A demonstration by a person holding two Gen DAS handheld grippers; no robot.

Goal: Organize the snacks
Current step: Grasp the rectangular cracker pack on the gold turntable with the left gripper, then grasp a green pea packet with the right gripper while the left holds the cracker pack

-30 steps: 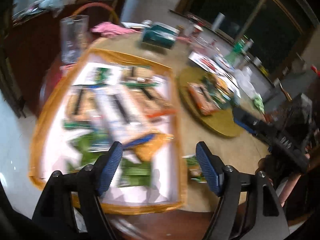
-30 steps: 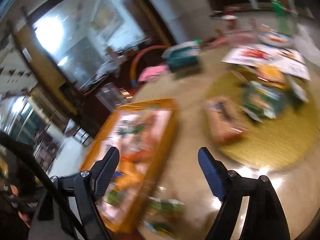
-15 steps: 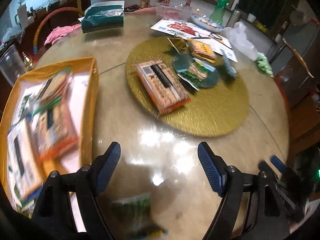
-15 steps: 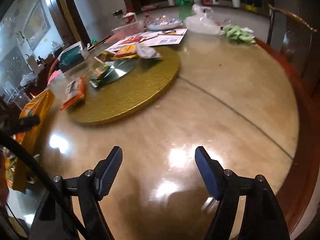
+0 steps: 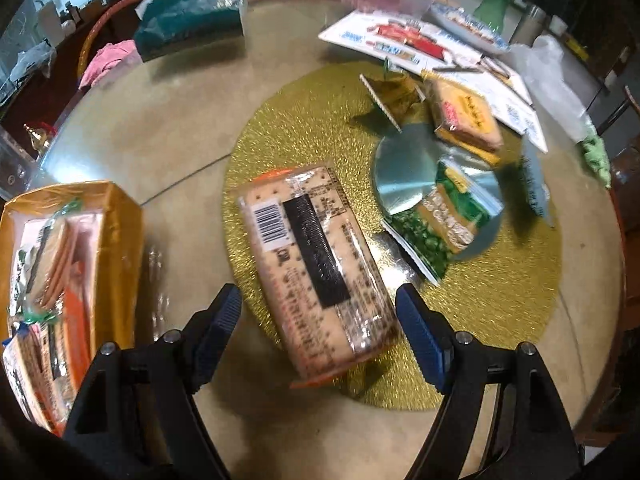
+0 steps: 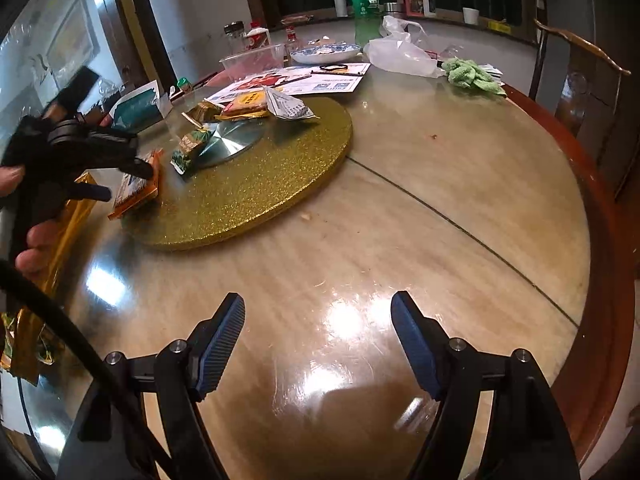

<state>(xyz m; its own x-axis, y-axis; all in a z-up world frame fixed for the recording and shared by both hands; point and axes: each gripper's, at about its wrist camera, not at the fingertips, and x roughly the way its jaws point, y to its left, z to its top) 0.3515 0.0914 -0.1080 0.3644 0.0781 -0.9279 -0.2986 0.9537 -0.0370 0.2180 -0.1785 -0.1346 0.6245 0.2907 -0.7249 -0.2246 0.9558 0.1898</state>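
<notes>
Round marble desk (image 5: 168, 128): left tongs (image 5: 318, 330), spread wide and empty, should straddle the cracker pack (image 5: 316, 264) squarely before clenching; right tongs (image 6: 318, 344) idle, released.

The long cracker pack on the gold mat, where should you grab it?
Grab the cracker pack across its narrow width, at the near end, coming down from above. It lies flat and long, and the open left gripper already straddles that end, fingers clear.

Your left gripper (image 5: 318, 316) is pointing steeply down, jaws spread wide with nothing pinched. Your right gripper (image 6: 318, 344) is tilted down too; its jaws just closed a little, nothing between them.
</notes>
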